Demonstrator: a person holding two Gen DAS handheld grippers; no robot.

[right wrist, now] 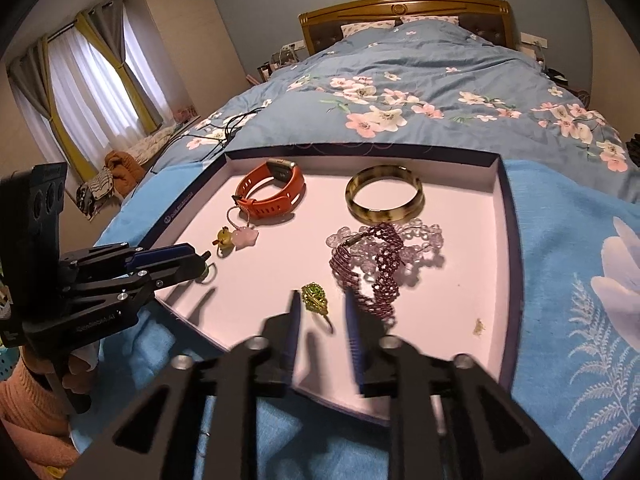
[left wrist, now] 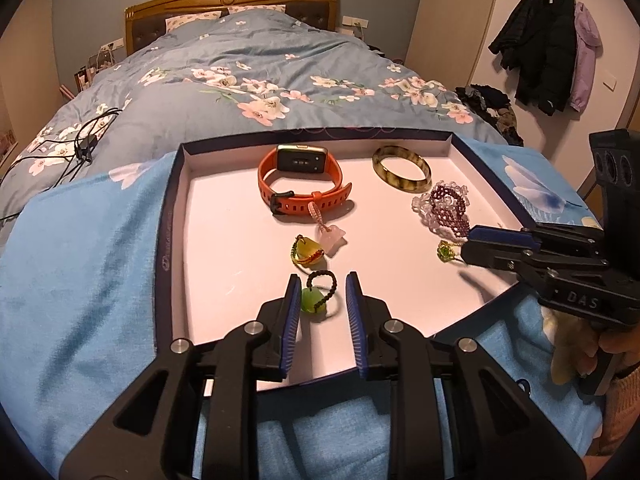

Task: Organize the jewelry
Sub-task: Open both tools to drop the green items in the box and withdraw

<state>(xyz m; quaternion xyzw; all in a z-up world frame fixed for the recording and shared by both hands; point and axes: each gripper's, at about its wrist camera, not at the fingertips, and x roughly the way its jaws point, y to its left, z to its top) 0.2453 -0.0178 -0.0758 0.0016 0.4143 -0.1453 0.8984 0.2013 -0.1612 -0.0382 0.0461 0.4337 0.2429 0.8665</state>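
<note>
Jewelry lies in a shallow box lid [left wrist: 176,200] on the bed. Left to right from its left wall: orange watch [left wrist: 304,182], left gripper [left wrist: 322,286] narrowly parted around a green stone ring [left wrist: 316,298] without pressing it, mottled bangle [left wrist: 401,168], purple beaded bracelet [right wrist: 376,264], and right gripper [right wrist: 320,300], narrowly apart either side of a green brooch [right wrist: 314,298].

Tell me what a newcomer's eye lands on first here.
The orange watch at the back of the shallow box lid stands out, with the mottled bangle on its right. Nearer, the left gripper straddles a green pendant, and the right gripper straddles a green brooch.
</note>
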